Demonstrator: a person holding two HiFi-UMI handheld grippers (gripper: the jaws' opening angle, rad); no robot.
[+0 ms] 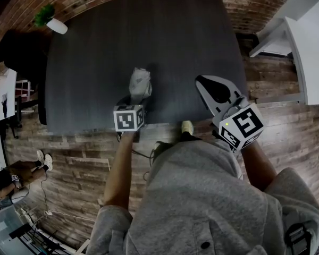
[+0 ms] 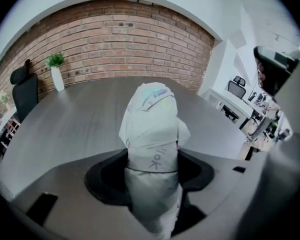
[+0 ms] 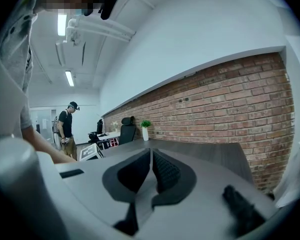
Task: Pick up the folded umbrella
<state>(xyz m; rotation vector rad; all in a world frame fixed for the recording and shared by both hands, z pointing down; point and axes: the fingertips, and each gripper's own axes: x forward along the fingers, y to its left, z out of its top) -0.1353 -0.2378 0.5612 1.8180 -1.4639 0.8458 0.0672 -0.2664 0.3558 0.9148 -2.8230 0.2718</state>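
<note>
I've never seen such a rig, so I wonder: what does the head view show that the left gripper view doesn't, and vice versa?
Only the head view: the marker cube on the left gripper, and the person's shoe. Only the left gripper view: white desks past the table, and the jaws closed on the umbrella. Both: umbrella, dark table, brick wall, plant.

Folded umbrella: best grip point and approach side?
Grip across the body of the folded umbrella at its wrap band, jaws either side of the long axis, coming from the near edge of the table. It is a slim roll there, probably firmest under the band. The left gripper is clamped on it that way.
</note>
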